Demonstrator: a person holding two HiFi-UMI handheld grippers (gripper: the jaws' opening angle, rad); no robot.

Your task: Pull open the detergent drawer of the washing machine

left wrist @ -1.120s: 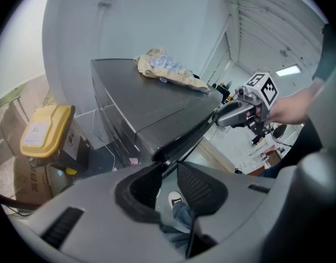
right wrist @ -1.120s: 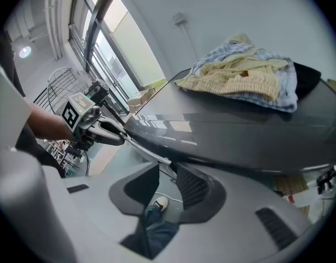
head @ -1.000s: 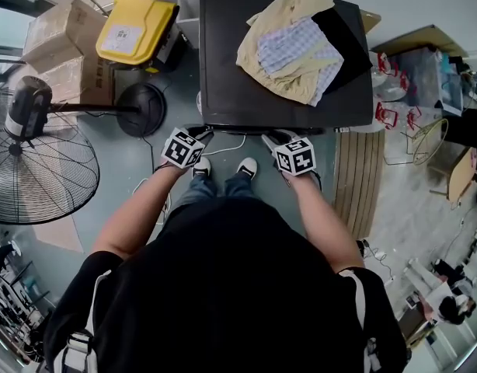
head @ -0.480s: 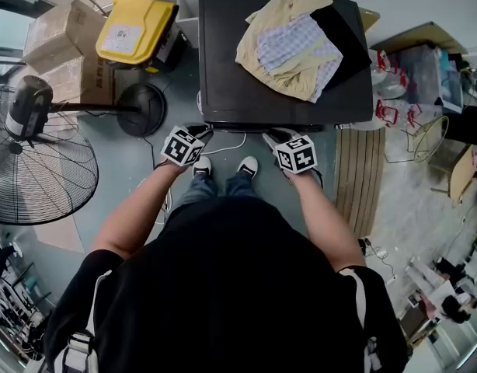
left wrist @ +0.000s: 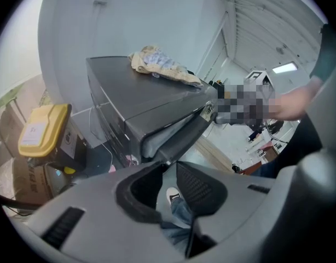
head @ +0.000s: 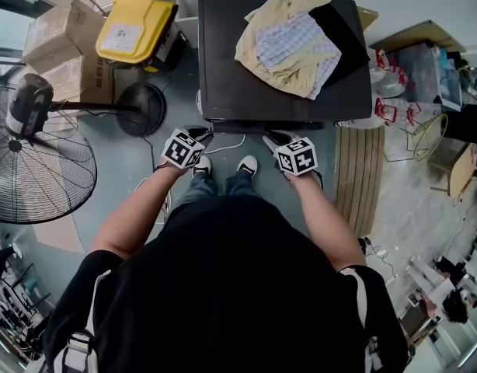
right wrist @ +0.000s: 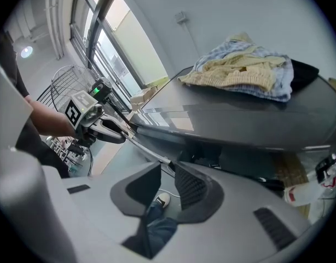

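Standing square to the washing machine point(head: 246, 84), the person has the left gripper point(head: 201, 133) and the right gripper point(head: 271, 137) at its upper front edge, well apart along it. The detergent drawer point(left wrist: 184, 135) is read as the long dark strip running across that edge. It appears to sit slightly proud of the cabinet, with a pale inner face showing in the left gripper view.

Finger state: on each gripper the fingers are clenched to a narrow slot with the drawer's thin lip caught at the tips. The right pair has just been closing onto it. The floor and a shoe show through the rest of each slot, so the hold is judged to be at the very tips only.

Risks noted:
- Slipping off. The bite is shallow and the lip thin, so a sharp tug could strip the fingers free.
- Skewing. With two separate holds, an uneven pull could rack the drawer and bind it in its guides.
- Load on top. A heap of clothes point(head: 289, 45) lies on the lid and overhangs its right rear edge. Jolting the cabinet could shift it.
- Feet stand directly beneath the drawer's path.
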